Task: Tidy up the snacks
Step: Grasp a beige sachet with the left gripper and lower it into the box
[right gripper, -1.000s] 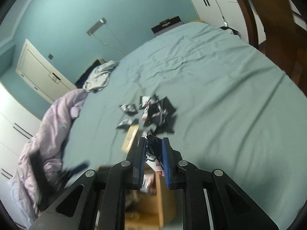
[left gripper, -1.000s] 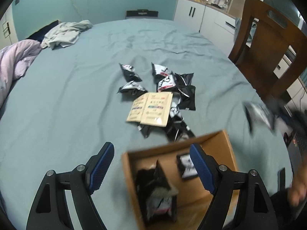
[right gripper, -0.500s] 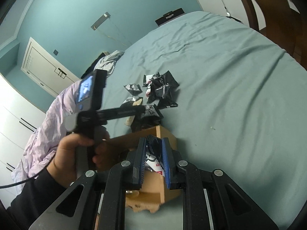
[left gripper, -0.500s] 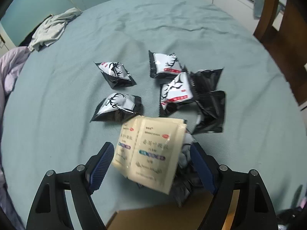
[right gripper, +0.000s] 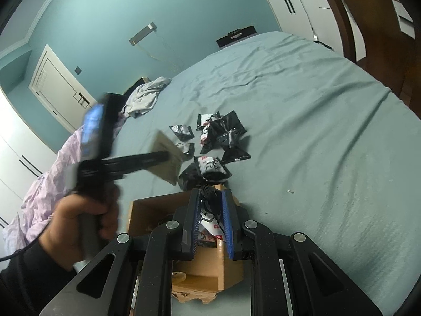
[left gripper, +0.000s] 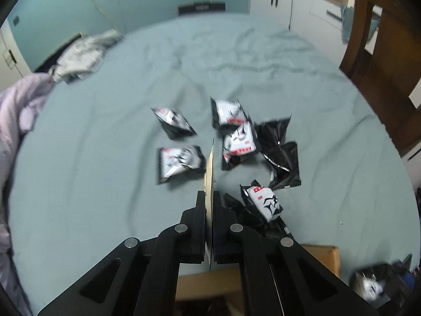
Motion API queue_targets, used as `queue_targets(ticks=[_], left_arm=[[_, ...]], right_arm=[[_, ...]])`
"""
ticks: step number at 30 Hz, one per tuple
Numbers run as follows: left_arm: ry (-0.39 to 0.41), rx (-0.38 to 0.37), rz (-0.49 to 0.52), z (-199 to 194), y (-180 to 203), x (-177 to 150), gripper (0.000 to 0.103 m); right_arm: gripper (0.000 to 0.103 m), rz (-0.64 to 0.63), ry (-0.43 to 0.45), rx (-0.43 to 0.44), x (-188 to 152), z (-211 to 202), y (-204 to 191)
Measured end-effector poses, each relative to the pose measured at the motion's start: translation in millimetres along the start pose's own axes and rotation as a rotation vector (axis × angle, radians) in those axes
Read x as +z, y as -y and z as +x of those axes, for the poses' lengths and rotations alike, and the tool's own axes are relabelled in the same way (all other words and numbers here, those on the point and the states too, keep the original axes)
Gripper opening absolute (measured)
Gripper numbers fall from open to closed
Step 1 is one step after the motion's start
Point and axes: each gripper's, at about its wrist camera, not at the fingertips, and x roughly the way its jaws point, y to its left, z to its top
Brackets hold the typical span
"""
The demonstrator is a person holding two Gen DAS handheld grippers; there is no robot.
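Note:
My left gripper (left gripper: 209,197) is shut on a flat beige packet (left gripper: 209,173), seen edge-on and lifted above the bed; the packet also shows in the right wrist view (right gripper: 167,156). Several black-and-white snack packs (left gripper: 238,143) lie scattered on the teal bedsheet beyond it. My right gripper (right gripper: 210,197) is shut on a black-and-white snack pack (right gripper: 209,218), held over the open cardboard box (right gripper: 150,205). The box's near rim shows below the left gripper (left gripper: 323,254).
A wooden chair (left gripper: 381,52) stands at the bed's right side. Grey clothes (left gripper: 84,52) and a lilac duvet (left gripper: 18,110) lie at the left. White cabinets (left gripper: 284,5) stand behind. The sheet (right gripper: 329,137) stretches right of the snacks.
My left gripper has shut on the beige packet and lifted it off the snack pile, turning it edge-on. My right gripper stays shut on its pack above the box.

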Motion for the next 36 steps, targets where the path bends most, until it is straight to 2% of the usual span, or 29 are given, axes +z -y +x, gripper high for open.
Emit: queue_targets(ticks=[4, 9, 15, 19, 23, 30, 36], left_arm=[[0.046, -0.019, -0.008, -42, -10, -11, 0.003], [0.102, -0.096, -0.035, -92, -21, -38, 0.003], [0.112, -0.178, -0.022, -121, -20, -76, 0.003], [0.104, -0.244, -0.055, -116, -21, -106, 0.003], [0.065, -0.255, -0.048, -95, -11, -123, 0.003], [-0.005, -0.237, 0.014, -61, 7, -128, 0.003], [-0.048, -0.264, -0.01, -46, 6, -126, 0.003]], right_arm=[[0.014, -0.001, -0.002, -0.02, -2, -1, -5], [0.014, -0.011, -0.003, -0.058, -3, -5, -10], [0.014, -0.033, 0.008, -0.065, -6, -14, -19], [0.014, -0.059, 0.009, -0.078, -7, -15, -23], [0.014, -0.07, -0.005, -0.074, -8, -12, -23], [0.014, -0.108, -0.017, -0.066, -6, -5, -30], [0.014, -0.157, -0.033, -0.065, -7, 5, -37]])
